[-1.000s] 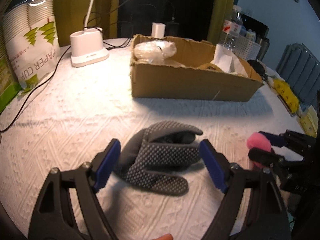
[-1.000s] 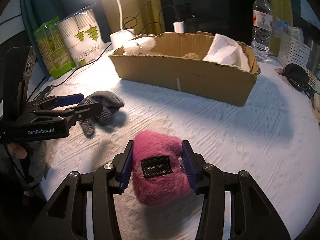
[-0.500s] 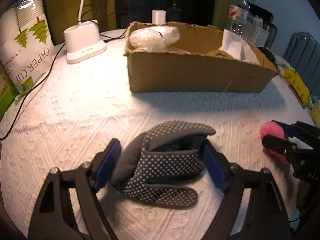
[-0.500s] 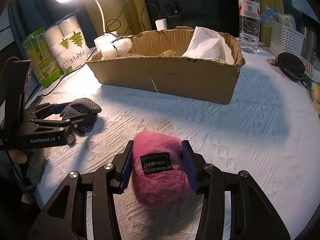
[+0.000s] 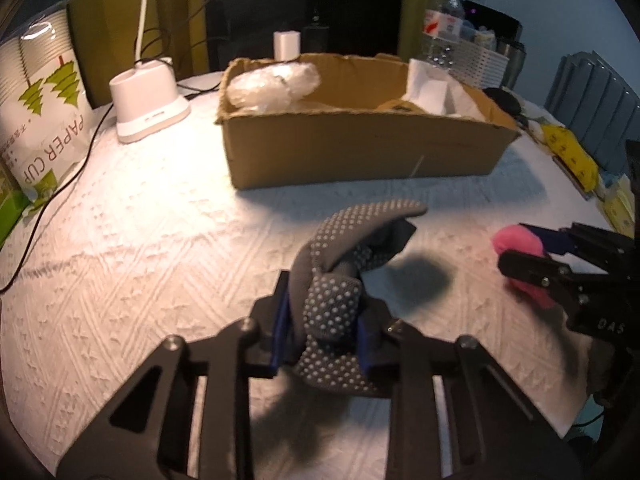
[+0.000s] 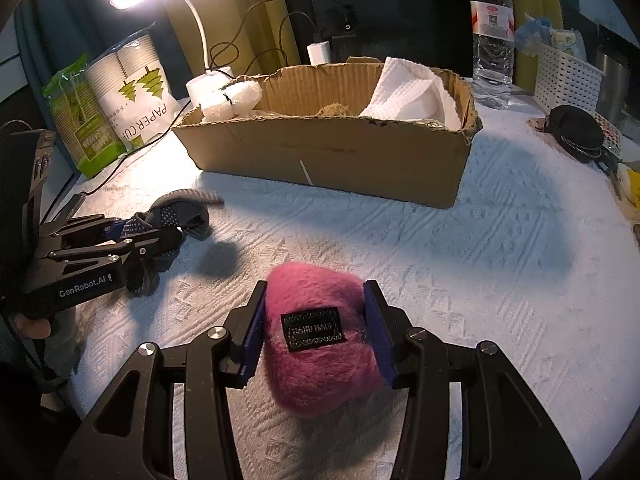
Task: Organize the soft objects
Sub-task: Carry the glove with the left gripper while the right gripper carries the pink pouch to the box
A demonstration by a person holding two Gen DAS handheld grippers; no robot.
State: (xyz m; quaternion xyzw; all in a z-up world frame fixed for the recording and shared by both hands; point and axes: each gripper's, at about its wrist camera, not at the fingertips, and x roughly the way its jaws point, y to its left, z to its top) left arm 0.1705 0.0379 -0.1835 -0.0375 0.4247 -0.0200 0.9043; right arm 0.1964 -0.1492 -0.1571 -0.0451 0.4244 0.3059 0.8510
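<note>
My left gripper (image 5: 322, 326) is shut on a grey dotted glove (image 5: 344, 264) and holds it just above the white tablecloth; its shadow falls on the cloth to the right. It also shows in the right wrist view (image 6: 176, 216), at the left. My right gripper (image 6: 316, 332) is shut on a pink fuzzy pouch (image 6: 320, 340) with a black label, held above the cloth. The pouch shows at the right in the left wrist view (image 5: 520, 248). An open cardboard box (image 6: 328, 152) stands beyond both, holding a plastic-wrapped bundle (image 5: 272, 84) and white paper towel (image 6: 408, 92).
A white lamp base (image 5: 146, 104) and a pack of paper cups (image 5: 44, 108) stand at the left. A water bottle (image 6: 492, 36), a white basket (image 6: 564, 76) and a black pouch (image 6: 576, 132) are at the right. Cables run behind the box.
My left gripper has closed on the glove and lifted it off the cloth. My right gripper keeps its hold on the pink pouch and has raised it slightly.
</note>
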